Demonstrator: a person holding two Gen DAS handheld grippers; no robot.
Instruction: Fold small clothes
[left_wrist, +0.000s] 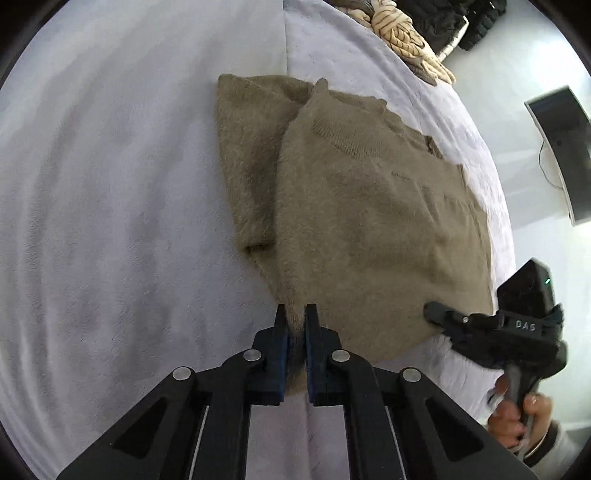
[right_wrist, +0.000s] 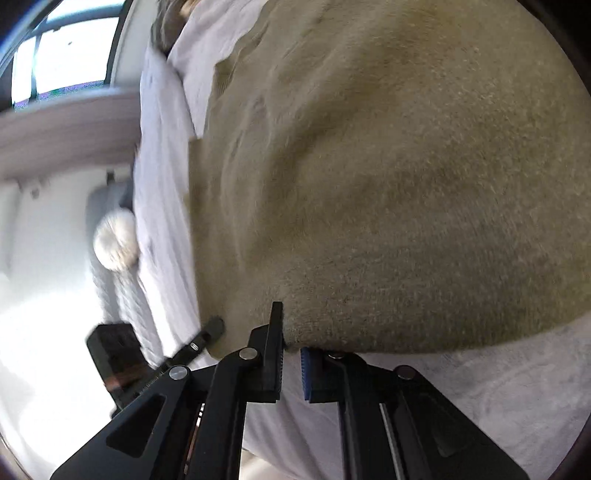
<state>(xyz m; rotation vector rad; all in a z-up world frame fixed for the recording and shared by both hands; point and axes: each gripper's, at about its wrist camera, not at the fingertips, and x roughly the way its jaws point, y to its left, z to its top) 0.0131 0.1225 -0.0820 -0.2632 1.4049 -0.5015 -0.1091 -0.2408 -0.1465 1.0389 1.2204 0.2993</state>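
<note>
A fuzzy olive-brown knit sweater (left_wrist: 369, 206) lies on a pale lavender bedspread (left_wrist: 110, 221), one sleeve folded in along its left side. My left gripper (left_wrist: 295, 314) is shut on the sweater's near hem corner. My right gripper (left_wrist: 434, 312) shows at the right in the left wrist view, at the hem's other corner. In the right wrist view the sweater (right_wrist: 388, 184) fills the frame, and my right gripper (right_wrist: 291, 332) is shut on its hem edge, one finger above the cloth and one below. The left gripper (right_wrist: 214, 328) shows at the lower left.
A cream cable-knit garment (left_wrist: 402, 37) and dark clothes (left_wrist: 461, 22) lie at the bed's far end. A dark monitor (left_wrist: 565, 147) stands on the white floor beyond the bed's right edge. A window (right_wrist: 55, 55) and a white pom-pom (right_wrist: 116, 243) show left.
</note>
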